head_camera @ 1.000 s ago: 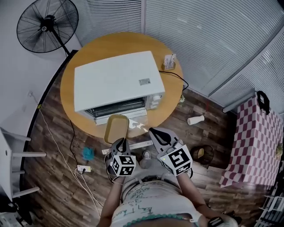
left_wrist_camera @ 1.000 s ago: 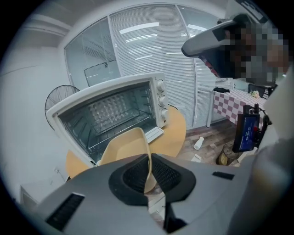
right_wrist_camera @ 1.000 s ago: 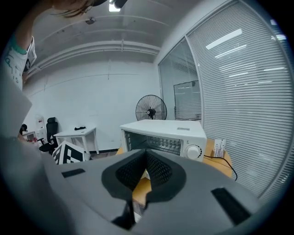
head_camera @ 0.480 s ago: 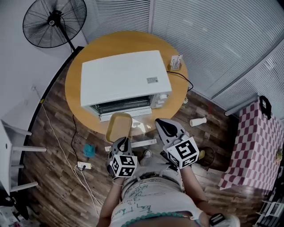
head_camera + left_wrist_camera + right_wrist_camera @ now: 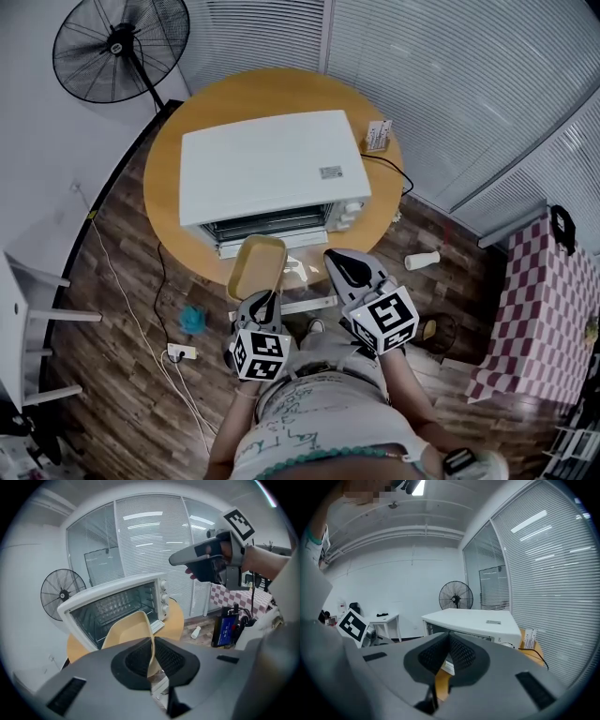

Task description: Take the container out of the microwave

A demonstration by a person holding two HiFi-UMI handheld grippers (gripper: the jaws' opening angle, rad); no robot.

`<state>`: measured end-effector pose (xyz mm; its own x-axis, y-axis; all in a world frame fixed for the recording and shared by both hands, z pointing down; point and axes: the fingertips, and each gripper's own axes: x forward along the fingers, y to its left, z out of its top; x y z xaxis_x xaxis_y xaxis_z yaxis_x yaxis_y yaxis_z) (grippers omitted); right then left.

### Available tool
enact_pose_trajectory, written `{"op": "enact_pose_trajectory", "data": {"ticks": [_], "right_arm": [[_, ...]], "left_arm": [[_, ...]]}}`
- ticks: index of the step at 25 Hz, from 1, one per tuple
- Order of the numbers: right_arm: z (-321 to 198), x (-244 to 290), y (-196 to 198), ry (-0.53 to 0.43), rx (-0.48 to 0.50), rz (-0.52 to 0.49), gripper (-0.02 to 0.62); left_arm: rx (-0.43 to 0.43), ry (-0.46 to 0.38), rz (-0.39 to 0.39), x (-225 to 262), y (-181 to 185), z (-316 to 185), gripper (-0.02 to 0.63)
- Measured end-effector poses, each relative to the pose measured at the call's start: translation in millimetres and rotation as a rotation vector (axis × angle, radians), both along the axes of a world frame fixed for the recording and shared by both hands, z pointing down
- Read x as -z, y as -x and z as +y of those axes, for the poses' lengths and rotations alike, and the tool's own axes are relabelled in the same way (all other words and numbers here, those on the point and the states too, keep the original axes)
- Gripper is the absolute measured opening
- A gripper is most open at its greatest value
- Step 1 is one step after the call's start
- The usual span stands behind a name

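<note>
1. Bearing the appliance, the round wooden table point(image 5: 169, 192) fills the far middle of the head view, with wood flooring around its near edge.
2. Microwave point(image 5: 272, 169): a white box set on the table, with its front turned toward the person. The door appears to be dropped open, and a wire rack shows inside the cavity in the left gripper view.
3. Standing fan point(image 5: 117, 42): at the far left, well apart from the work.
4. Container point(image 5: 255, 267): a shallow tan tray with rounded corners. It lies outside the cavity, just near of the microwave's front and over the table's near edge, and is carried by its near rim alone. It seems empty, so it is probably light. The wall looks thin and smooth, so it may flex or slip under a one-edge hold. A hold on the middle of the near rim, with the tray kept level, suits it best. Support under the far end would steady it.
5. Left gripper point(image 5: 265, 302): its jaws pinch the container's near rim, one pad inside the wall and one outside, as the left gripper view shows. It points downward and away from the person.
6. Right gripper point(image 5: 333, 260): just right of the container and apart from it. Its pads are pressed together with nothing between them.
</note>
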<state>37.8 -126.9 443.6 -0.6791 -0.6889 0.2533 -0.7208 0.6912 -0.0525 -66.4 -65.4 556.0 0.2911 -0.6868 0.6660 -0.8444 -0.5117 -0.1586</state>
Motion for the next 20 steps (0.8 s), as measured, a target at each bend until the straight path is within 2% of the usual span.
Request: {"op": "enact_pose_trajectory", "data": {"ticks": [14,20], "right_arm": [[-4,4,20,-0.007,0.034,0.024,-0.008],[-7,14,24,-0.021,0.037,0.010,-0.008]], "left_arm": [[-0.063,-0.051,0.020,47,3,-2,0.031],[-0.077,-0.074,0.057,63,-1,-8,0.031]]}}
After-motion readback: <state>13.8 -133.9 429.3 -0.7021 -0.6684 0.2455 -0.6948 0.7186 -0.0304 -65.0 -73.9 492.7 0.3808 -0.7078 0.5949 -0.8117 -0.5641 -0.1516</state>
